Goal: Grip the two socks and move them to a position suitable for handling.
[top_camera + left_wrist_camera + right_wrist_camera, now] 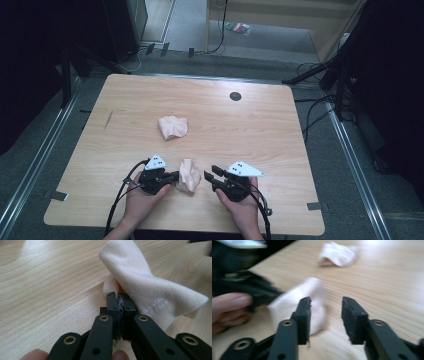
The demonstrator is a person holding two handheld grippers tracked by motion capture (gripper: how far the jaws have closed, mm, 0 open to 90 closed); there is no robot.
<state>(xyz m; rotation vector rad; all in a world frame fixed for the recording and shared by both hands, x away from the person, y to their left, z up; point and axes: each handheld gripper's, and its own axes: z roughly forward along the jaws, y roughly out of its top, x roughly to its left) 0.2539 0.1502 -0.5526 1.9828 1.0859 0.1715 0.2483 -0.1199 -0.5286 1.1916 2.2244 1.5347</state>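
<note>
A pale pink cloth [188, 174] lies bunched near the table's front edge, between the two grippers. My left gripper [175, 176] is shut on its left edge; in the left gripper view the pads [113, 303] pinch the cloth [140, 282], which bears faint printed letters. My right gripper [209, 174] stands just right of the cloth with its jaws apart and nothing between them. In the right gripper view the cloth [309, 293] lies beyond my right gripper [325, 307], and the left gripper [249, 290] holds it from the left. A second crumpled pink cloth [173, 127] rests mid-table.
The wooden table [125, 100] has a round black cable hole [235, 96] near its far edge. The second cloth [338, 255] shows at the top of the right gripper view. Cables and dark stands surround the table on the floor.
</note>
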